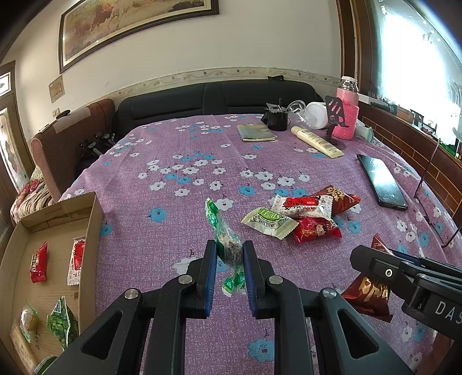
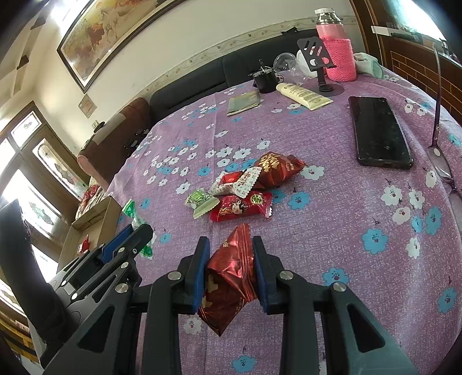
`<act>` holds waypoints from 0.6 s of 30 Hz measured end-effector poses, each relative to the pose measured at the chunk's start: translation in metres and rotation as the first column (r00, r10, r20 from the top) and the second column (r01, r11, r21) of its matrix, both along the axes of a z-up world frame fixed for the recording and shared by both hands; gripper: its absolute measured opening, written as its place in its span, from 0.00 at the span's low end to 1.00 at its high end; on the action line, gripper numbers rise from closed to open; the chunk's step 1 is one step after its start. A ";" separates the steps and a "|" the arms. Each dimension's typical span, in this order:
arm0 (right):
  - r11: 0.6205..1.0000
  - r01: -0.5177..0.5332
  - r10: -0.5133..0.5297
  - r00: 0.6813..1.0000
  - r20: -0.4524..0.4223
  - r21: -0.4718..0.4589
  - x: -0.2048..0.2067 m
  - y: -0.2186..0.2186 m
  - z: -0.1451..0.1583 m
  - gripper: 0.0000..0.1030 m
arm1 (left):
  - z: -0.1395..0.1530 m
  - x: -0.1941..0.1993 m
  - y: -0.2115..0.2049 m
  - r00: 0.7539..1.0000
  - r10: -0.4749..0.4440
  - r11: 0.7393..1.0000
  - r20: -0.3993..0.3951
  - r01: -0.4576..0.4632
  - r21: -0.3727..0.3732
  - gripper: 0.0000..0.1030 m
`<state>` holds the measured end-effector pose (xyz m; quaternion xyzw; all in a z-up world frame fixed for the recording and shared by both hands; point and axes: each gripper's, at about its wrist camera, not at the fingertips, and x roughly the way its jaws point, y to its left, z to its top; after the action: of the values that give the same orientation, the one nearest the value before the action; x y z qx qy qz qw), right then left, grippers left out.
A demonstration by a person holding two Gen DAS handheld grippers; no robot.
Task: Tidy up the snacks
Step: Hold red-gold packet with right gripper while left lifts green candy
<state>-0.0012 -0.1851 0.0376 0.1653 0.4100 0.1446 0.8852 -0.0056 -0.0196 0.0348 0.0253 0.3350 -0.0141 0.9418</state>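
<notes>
- A table draped in a purple cloth (image 1: 179, 161) printed with white and blue flowers fills both views; behind it stand a dark sofa (image 1: 213, 99) and a pale wall with a framed painting (image 1: 130, 26).
- A bright window (image 1: 415, 57) lies at the right of the left wrist view, above wood panelling.
- At the table's left edge sits an open cardboard box (image 1: 92, 219) with 2 red-and-white packets and some green ones lying inside.
- The left gripper (image 1: 230, 251) is clamped on a green twisted candy wrapper (image 1: 228, 245), held just above the cloth.
- The right gripper (image 2: 231, 253) is clamped on a dark red snack bag (image 2: 231, 277), its lower end hanging between the fingers.
- 4 loose snacks (image 2: 242, 187) lie in a small touching heap near the middle of the table, ahead of both grippers.
- Farther back: a black phone (image 2: 378, 132), a cream tube (image 2: 303, 93), a folded booklet (image 2: 244, 102), a black cup (image 2: 267, 79), a phone stand (image 2: 317, 57) and a pink-sleeved bottle (image 2: 336, 49).
- Glasses (image 2: 439, 150) rest near the right edge.
</notes>
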 end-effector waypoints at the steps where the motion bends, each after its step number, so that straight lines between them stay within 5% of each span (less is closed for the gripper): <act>1: 1.000 0.000 0.000 1.000 0.000 -0.001 0.000 0.000 0.000 0.27 | 0.000 0.000 0.000 1.000 0.001 1.000 0.000 -0.001 0.000 0.18; 18: 1.000 0.027 -0.027 0.999 -0.017 -0.002 0.003 -0.006 -0.004 0.27 | 0.001 0.000 0.002 1.000 0.003 1.000 0.000 -0.003 -0.001 0.18</act>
<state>0.0018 -0.1911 0.0333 0.1714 0.4155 0.1311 0.8836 -0.0053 -0.0178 0.0357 0.0246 0.3352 -0.0128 0.9417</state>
